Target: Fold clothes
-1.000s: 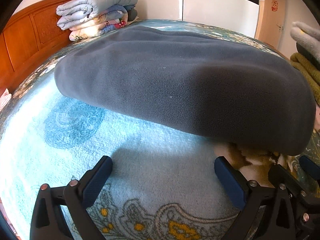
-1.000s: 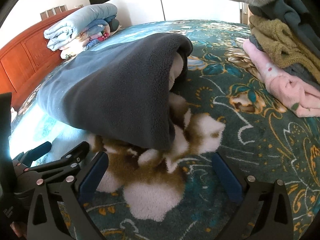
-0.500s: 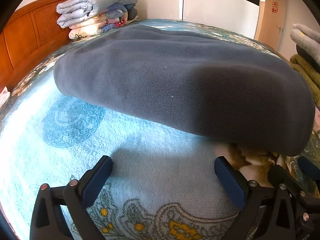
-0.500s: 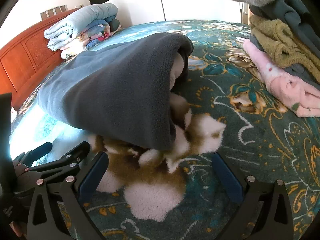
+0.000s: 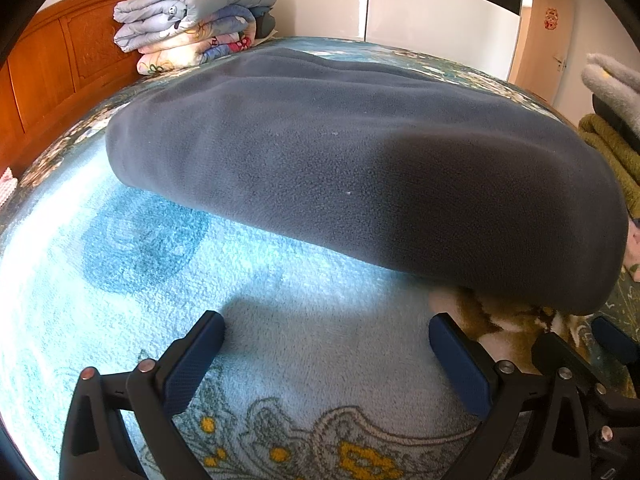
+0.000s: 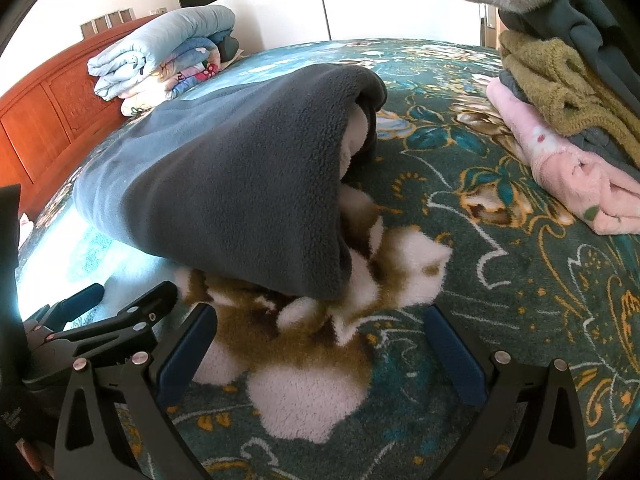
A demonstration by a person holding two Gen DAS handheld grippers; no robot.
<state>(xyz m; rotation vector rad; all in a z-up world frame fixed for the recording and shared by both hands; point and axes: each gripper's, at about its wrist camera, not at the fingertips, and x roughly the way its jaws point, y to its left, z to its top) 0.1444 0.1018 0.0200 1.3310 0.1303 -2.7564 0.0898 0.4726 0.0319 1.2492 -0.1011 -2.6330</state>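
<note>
Grey fleece garment (image 5: pixel 360 168) lies folded on the bedspread (image 5: pixel 132 264), its near edge just ahead of my left gripper (image 5: pixel 326 360) and right gripper (image 6: pixel 320 344), both spread wide, empty. Its pale lining (image 6: pixel 356 136) is mostly hidden.

The fleece (image 6: pixel 224 184) is dark grey; the bedspread (image 6: pixel 500 280) is teal with gold, white and brown flowers.

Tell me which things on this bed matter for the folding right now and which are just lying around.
In play: grey fleece garment, left gripper, right gripper, both open.

Lying about: folded quilts by the headboard, clothes pile.
</note>
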